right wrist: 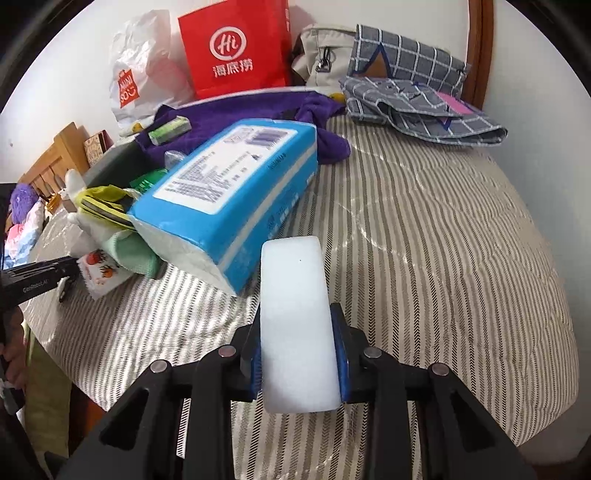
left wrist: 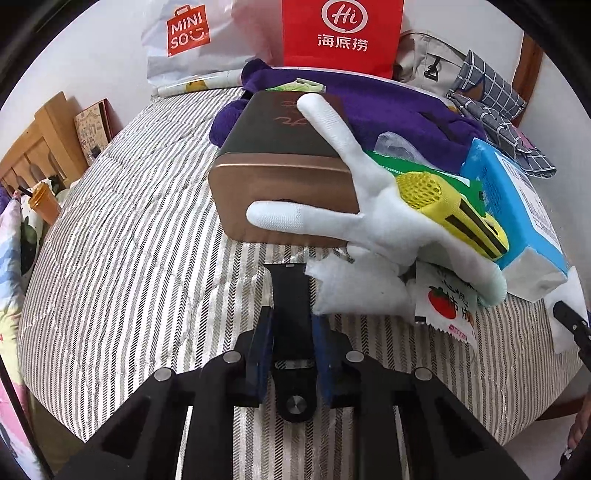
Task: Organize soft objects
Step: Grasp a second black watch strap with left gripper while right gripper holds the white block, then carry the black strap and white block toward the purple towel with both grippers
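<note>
1. Bed (right wrist: 443,229) with a grey-and-white striped cover carries everything; most of the clutter sits toward its head edge and the left side as seen from the right wrist.
2. Purple towel (left wrist: 399,107) sprawls along the head edge, below a red paper bag (left wrist: 341,35) and a white shopping bag (left wrist: 184,40) leaning on the wall.
3. Checked grey cloth (right wrist: 417,96) lies crumpled in the far right corner.
4. Blue tissue pack (right wrist: 236,184) lies tilted, its far end on the purple towel and its near end down on the cover.
5. Copper-coloured box (left wrist: 284,177) stands just left of the pile, in the middle of the bed.
6. White glove (left wrist: 354,199) is draped against that box, two fingers spread across its face and top.
7. White sponge block (right wrist: 297,325) is clamped upright in the right gripper (right wrist: 299,354), jaws pressing its two sides, above the near part of the bed.
8. Left gripper (left wrist: 291,332) has its jaws narrow, closed on a black strap-like piece (left wrist: 290,295) just in front of the glove.
</note>
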